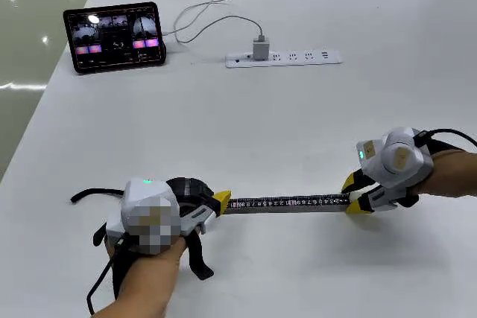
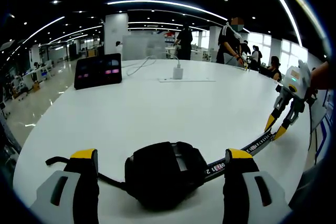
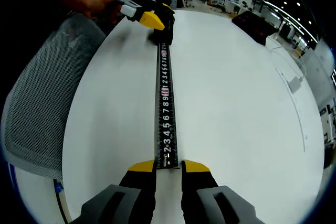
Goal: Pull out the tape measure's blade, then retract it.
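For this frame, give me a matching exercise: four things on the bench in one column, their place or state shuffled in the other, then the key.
1. tablet
2. power strip
3. blade
4. tape measure case

A. lies between the left gripper's jaws
B. has a white charger plugged in
C. stretched out along the table, end pinched by the right gripper
D. screen lit, at the far left

Pairs: 1-D, 2-B, 3-C, 4-A.

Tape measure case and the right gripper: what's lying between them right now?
Just the pulled-out blade, stretched along the white table from the tape measure case to the right gripper; the head view shows it.
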Demonstrator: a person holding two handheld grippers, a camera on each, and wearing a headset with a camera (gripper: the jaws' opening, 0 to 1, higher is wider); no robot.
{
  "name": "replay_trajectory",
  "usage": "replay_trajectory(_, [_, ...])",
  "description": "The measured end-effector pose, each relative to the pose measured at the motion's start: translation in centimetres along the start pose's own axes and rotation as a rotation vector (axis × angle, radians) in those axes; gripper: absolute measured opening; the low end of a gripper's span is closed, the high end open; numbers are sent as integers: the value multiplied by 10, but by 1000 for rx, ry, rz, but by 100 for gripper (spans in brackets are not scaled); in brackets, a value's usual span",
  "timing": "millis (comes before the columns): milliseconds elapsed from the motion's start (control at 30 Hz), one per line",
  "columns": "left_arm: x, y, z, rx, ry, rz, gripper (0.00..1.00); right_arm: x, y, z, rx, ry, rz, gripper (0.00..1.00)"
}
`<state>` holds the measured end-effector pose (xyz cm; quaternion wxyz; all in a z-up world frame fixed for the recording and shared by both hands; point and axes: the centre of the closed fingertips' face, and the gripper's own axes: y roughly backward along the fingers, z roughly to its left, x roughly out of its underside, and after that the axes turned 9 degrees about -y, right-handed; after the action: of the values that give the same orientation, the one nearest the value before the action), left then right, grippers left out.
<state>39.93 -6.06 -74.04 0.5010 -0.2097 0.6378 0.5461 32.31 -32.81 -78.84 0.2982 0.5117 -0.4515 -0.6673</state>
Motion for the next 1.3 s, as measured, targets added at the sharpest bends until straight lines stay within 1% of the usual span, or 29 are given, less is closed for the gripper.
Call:
replay_trajectory(133, [1, 0, 0, 0, -1, 1, 97, -1, 0, 0, 2, 2, -1, 12])
replay_trajectory(167, [1, 0, 0, 0, -1, 1, 96, -1, 0, 0, 5, 14, 1, 12])
replay_trajectory(267, [3, 0, 0, 1, 2, 2, 94, -1, 0, 1, 9, 11, 9, 12])
replay_trajectory(333, [3, 0, -1, 5, 0, 7, 89, 1, 0, 0, 15, -13, 15, 11])
replay_trajectory(467, [6, -1, -4, 16, 3, 14, 83, 2, 0, -2, 20, -3, 18, 11])
replay_trajectory(567, [7, -1, -6, 18, 5, 16, 79, 2, 0, -4, 13, -40, 11, 11])
replay_trajectory(633, [7, -2, -8, 26, 10, 22, 75, 3, -1, -4, 8, -29, 12, 11])
replay_trajectory(700, [8, -3, -11, 49, 17, 32, 71, 2, -2, -3, 10, -27, 21, 11])
replay_trajectory(767, [10, -4, -10, 47, 10, 46, 69, 2, -2, -3, 10, -26, 33, 12])
replay_trajectory(833, [10, -3, -9, 42, 28, 45, 65, 2, -2, -3, 13, -21, 35, 12])
replay_trajectory(867, [12, -3, -7, 39, 34, 53, 63, 3, -2, -3, 15, -26, 35, 12])
replay_trajectory(933, [12, -4, -6, 37, 44, 58, 63, 3, -3, -4, 15, -42, 33, 11])
replay_trajectory(1000, [11, -3, -7, 31, 34, 61, 64, 3, -3, -4, 15, -45, 34, 11])
replay_trajectory(1033, [11, -3, -9, 31, 27, 62, 62, 3, -3, -4, 14, -53, 35, 11])
replay_trajectory(1067, [10, -3, -9, 22, 13, 66, 63, 3, -4, -5, 12, -59, 35, 11])
replay_trajectory(1167, [11, -5, -7, 14, 28, 72, 63, 3, -4, -3, 13, -76, 38, 11])
replay_trajectory(1300, [11, -5, -6, 7, 43, 78, 63, 3, -4, -5, 18, -88, 45, 11])
